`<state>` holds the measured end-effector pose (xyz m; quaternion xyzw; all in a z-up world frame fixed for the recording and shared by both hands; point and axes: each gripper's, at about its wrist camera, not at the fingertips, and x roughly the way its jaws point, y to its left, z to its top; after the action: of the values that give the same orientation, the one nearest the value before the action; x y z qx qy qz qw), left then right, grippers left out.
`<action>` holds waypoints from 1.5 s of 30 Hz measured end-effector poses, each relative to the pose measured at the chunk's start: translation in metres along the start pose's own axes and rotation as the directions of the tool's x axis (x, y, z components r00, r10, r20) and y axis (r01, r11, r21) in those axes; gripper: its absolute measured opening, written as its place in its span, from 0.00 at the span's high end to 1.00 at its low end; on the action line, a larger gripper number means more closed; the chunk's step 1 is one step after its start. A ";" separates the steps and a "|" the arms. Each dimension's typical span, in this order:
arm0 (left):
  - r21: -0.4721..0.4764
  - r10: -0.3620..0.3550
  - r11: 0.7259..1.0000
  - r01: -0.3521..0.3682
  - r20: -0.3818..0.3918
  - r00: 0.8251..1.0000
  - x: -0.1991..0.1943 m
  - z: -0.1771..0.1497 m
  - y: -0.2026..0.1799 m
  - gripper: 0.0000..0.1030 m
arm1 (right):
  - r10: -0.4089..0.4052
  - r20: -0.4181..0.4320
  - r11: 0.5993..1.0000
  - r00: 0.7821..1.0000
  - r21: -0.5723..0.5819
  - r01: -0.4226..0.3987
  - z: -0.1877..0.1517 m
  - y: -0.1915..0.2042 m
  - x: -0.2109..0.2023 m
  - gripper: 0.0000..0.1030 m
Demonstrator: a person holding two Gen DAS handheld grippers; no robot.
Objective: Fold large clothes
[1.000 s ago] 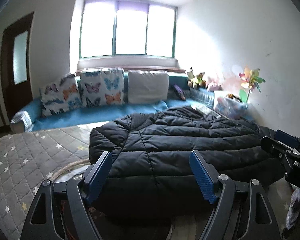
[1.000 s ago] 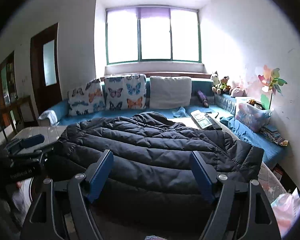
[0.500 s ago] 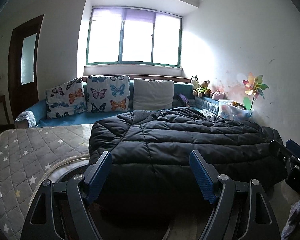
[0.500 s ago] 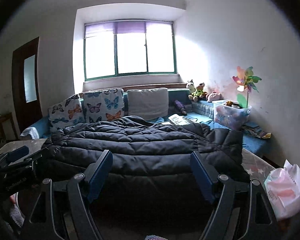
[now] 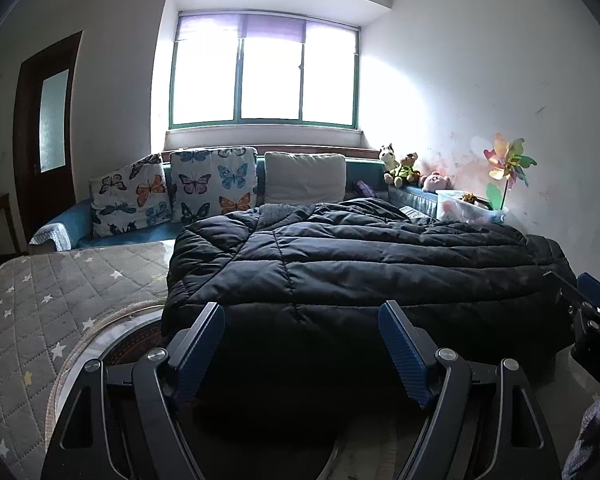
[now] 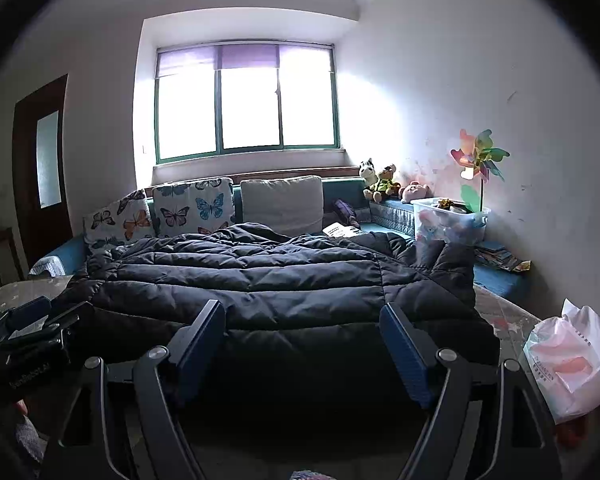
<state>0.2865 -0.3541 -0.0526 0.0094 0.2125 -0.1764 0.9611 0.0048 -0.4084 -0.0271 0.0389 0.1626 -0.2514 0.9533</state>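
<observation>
Black puffer jacket (image 5: 360, 264) spread flat across centre frame on the bench (image 5: 52, 320), grey star-quilted cover at lower left. Left hand-held gripper (image 5: 302, 350) at bottom centre, jaws wide apart, gripping nothing, just short of the jacket's near hem. Right hand-held gripper (image 6: 302, 350) likewise spread and empty. Butterfly cushions (image 5: 180, 192) behind.

- Black quilted puffer jacket (image 5: 360, 264) lies spread flat, puffy, horizontal stitched channels showing.
- It fills the surface from 9 to 3 o'clock, its near hem at 6 o'clock.
</observation>
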 end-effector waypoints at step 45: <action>0.023 0.031 0.999 -0.032 0.035 0.999 -0.003 -0.013 -0.004 0.18 | -0.011 0.022 0.999 1.000 -0.035 0.012 0.001 0.004 -0.002 0.14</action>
<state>0.2769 -0.3556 -0.0629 0.0208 0.1934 -0.1638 0.9671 0.0057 -0.4040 -0.0252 0.0185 0.1566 -0.2544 0.9542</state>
